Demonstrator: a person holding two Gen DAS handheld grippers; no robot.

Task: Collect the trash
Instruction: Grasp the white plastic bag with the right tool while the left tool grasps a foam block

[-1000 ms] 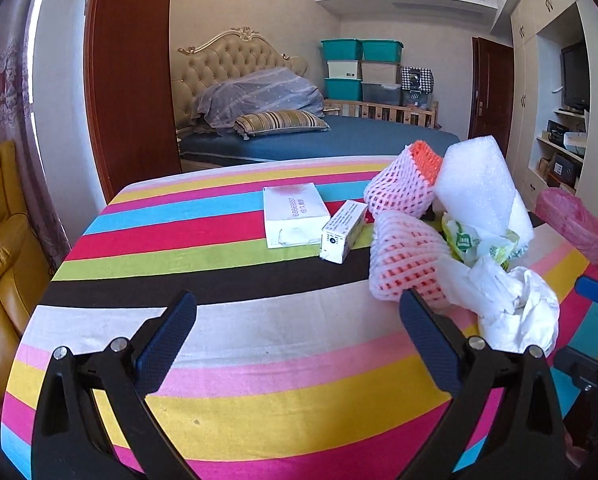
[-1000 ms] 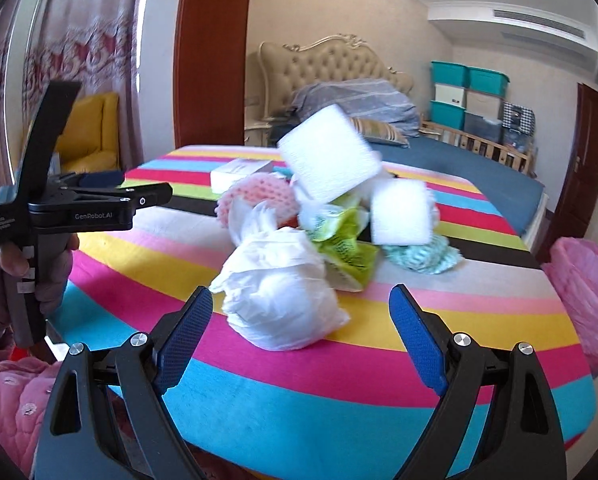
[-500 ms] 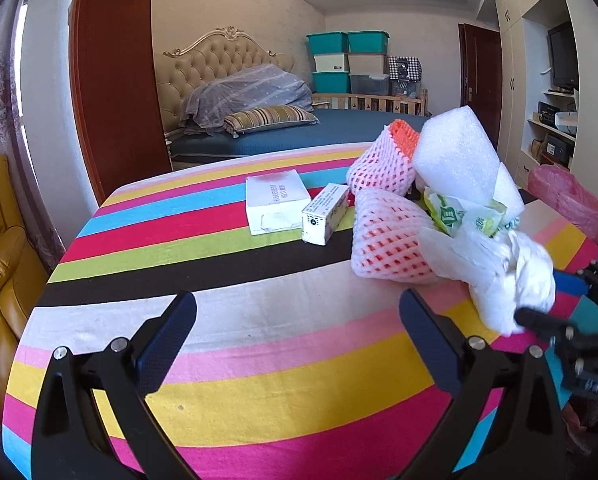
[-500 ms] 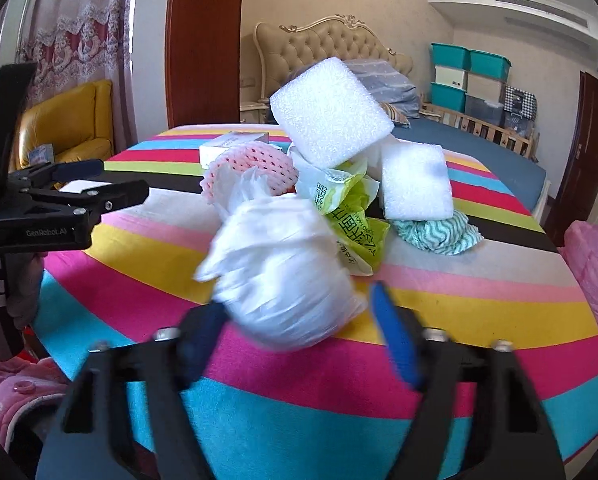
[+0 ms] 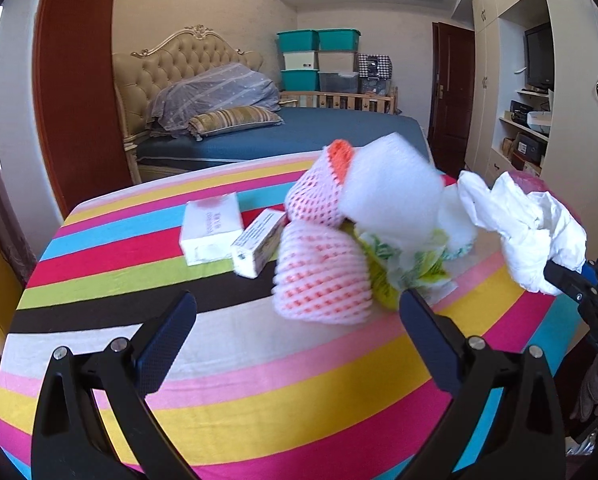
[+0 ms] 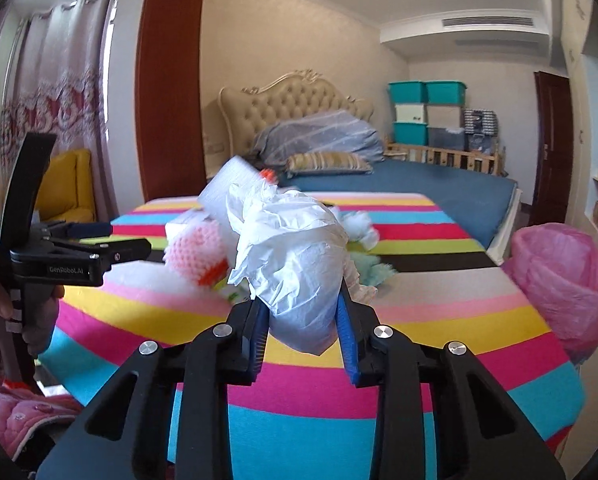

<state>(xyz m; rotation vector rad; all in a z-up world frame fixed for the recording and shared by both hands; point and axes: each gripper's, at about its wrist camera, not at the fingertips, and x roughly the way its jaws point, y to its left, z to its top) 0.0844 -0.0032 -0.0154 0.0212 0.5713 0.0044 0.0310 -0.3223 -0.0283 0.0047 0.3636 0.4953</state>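
My right gripper (image 6: 302,308) has its jaws closing on a crumpled white paper wad (image 6: 295,252), and the blue pads press its sides. The wad hangs lifted above the striped table's right edge (image 5: 527,224). My left gripper (image 5: 295,316) stands open with nothing held, just short of a pink foam fruit net (image 5: 319,276). Behind that net lie a second net (image 5: 319,196), a white foam block (image 5: 391,192) and a green-yellow wrapper (image 5: 383,280). Two white cartons (image 5: 211,228) (image 5: 259,240) lie to their left.
A bin with a pink liner (image 6: 567,280) stands off the table's right edge. The striped tablecloth (image 5: 259,392) covers a round table. A bed (image 5: 299,132) lies behind it, and a yellow armchair (image 6: 67,188) sits at the left. A hand (image 6: 3,300) holds the left gripper.
My right gripper went from wide open to clamped on the white wad and lifted it off the table to the right. The left gripper moved closer to the trash pile.
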